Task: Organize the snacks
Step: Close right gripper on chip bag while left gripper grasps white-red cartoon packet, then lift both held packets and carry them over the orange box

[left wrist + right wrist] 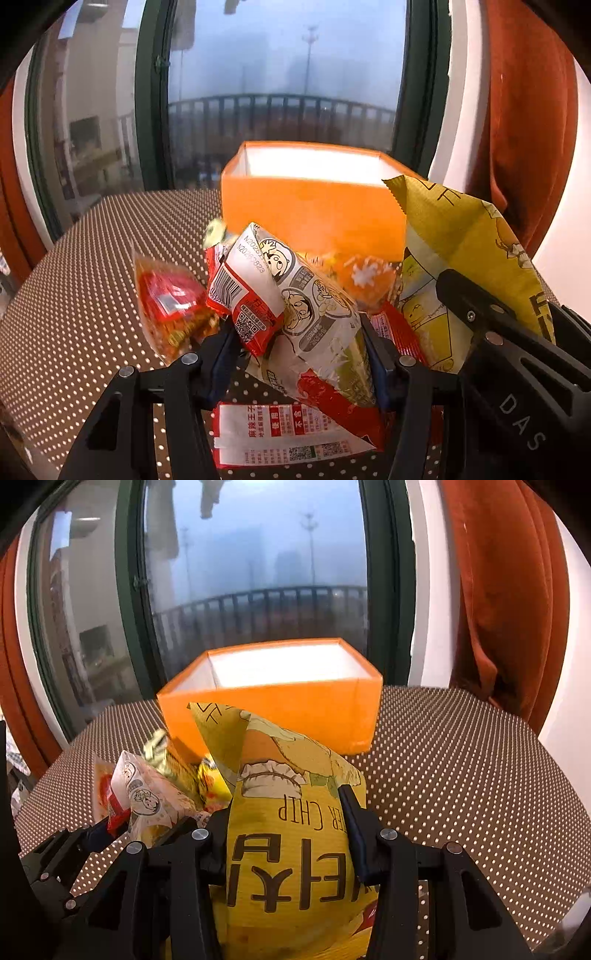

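My left gripper (299, 343) is shut on a white-and-red snack packet (317, 306) with cartoon faces, held above the table. A small red packet with a barcode (243, 299) rests against its left finger; whether it is pinched too I cannot tell. My right gripper (284, 812) is shut on a big yellow chip bag (288, 867), which also shows at the right of the left wrist view as the yellow chip bag (465, 229). An open orange box (314, 210) with a white inside stands just beyond both grippers, seen again as the orange box (295, 709).
Loose snacks lie on the brown dotted tablecloth (92, 277): a clear red packet (170, 306), a red-and-white packet (280, 435) under my left gripper, an orange packet (365, 277). A window and rust curtain (509, 609) stand behind the box.
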`<state>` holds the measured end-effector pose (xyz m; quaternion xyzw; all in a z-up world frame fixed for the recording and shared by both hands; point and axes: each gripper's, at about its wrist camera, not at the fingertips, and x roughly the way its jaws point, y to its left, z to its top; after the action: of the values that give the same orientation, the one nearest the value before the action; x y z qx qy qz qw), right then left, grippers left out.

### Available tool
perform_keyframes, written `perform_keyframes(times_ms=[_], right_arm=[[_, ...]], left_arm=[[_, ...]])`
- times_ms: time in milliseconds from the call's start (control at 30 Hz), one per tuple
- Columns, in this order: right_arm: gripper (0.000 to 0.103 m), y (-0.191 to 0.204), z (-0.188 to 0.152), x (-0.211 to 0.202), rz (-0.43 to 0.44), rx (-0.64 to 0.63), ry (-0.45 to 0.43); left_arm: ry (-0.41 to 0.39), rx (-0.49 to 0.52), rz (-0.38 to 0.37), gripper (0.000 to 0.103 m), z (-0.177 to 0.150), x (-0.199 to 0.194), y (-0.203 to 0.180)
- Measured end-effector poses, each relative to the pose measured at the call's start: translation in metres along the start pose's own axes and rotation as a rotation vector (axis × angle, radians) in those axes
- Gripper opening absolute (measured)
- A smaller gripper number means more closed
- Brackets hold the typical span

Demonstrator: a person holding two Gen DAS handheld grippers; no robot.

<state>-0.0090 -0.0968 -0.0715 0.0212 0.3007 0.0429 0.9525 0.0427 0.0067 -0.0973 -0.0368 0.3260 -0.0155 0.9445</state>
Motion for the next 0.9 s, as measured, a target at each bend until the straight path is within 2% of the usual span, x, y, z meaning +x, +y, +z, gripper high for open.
perform_keyframes(times_ms=[300, 500, 900], right_arm=[[0.05, -0.003, 0.025, -0.024, 0.032, 0.012, -0.072], [0.05, -0.004, 0.044, -0.031, 0.042, 0.018, -0.114], [0.05, 0.0, 0.087, -0.034, 0.048, 0.016, -0.191]], left_arm=[[-0.062, 0.01, -0.005, 0.06, 0.02, -0.026, -0.001], [-0.103, 0.017, -0.017, 0.06, 0.045, -0.036, -0.002], [-0.181, 0.026, -0.016, 0.06, 0.088, -0.037, 0.0]])
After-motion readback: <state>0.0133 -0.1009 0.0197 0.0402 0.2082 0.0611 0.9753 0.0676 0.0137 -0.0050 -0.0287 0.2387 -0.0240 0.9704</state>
